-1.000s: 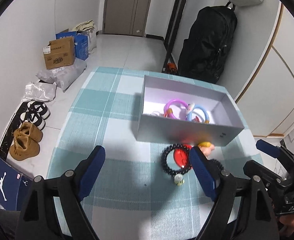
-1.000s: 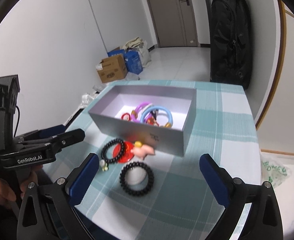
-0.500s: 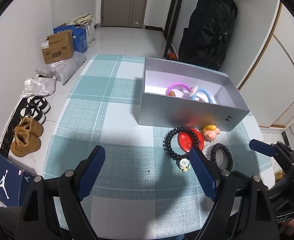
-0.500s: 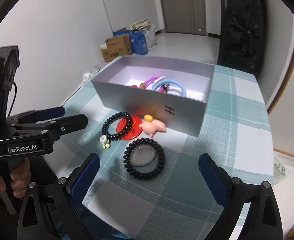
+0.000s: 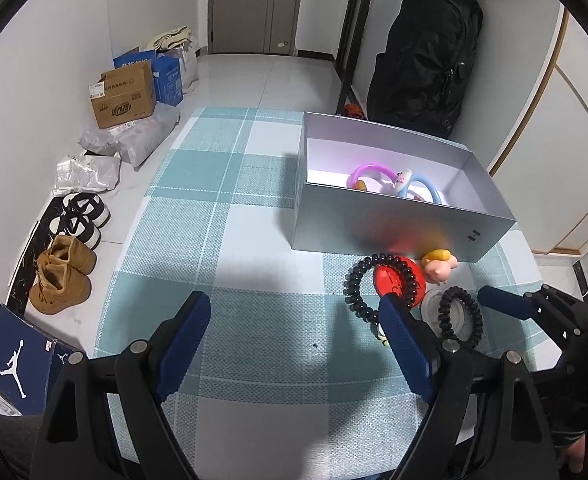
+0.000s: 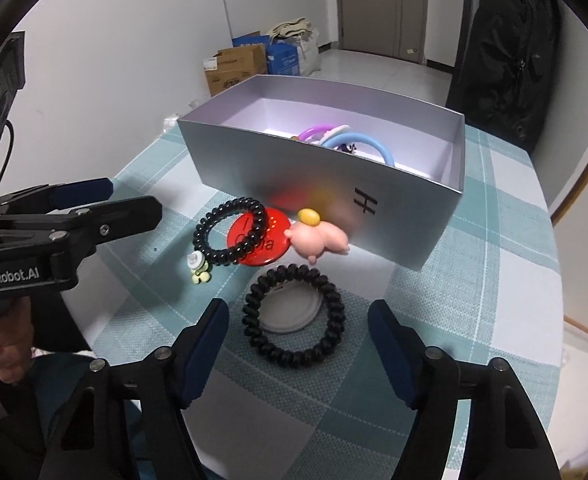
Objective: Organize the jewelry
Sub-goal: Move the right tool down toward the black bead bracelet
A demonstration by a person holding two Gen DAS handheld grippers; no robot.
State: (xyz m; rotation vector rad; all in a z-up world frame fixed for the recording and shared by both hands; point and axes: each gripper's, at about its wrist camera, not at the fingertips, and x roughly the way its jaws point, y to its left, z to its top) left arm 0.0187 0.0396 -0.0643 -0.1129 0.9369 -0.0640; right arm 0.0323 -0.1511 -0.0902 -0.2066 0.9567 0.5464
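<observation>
A black spiral hair tie (image 6: 294, 316) lies flat on the checked teal-and-white tablecloth (image 6: 474, 280), ringed loosely around a small pale grey disc (image 6: 289, 312) that it partly overlaps. The right gripper (image 6: 298, 344) hangs just above and in front of it; its blue-padded fingers (image 6: 209, 332) stand apart on either side of the tie without touching it, and they have just been closing in, with the tie lying between and a little ahead of them. Just beyond the tie, a black beaded bracelet (image 6: 229, 232) with a small pale charm (image 6: 198, 268) rests partly over a round red badge (image 6: 259, 242), and a pink pig figure (image 6: 320, 240) with a yellow top lies against the badge's far edge, touching or nearly touching the front wall of an open silver-grey box (image 6: 322, 196). Inside the box sit a purple ring (image 6: 314, 133) and a light blue ring (image 6: 368, 144), overlapping each other. To the left, the left gripper (image 5: 294, 344) is held over a bare stretch of the cloth, its fingers wide apart with nothing between them; a hand (image 6: 9, 344) grips its handle. Off the table's left edge, on the pale floor, are shoes (image 5: 63, 276), plastic bags (image 5: 133, 140) and a cardboard carton (image 5: 123, 94); a large black bag (image 5: 426, 64) stands against the far wall.
</observation>
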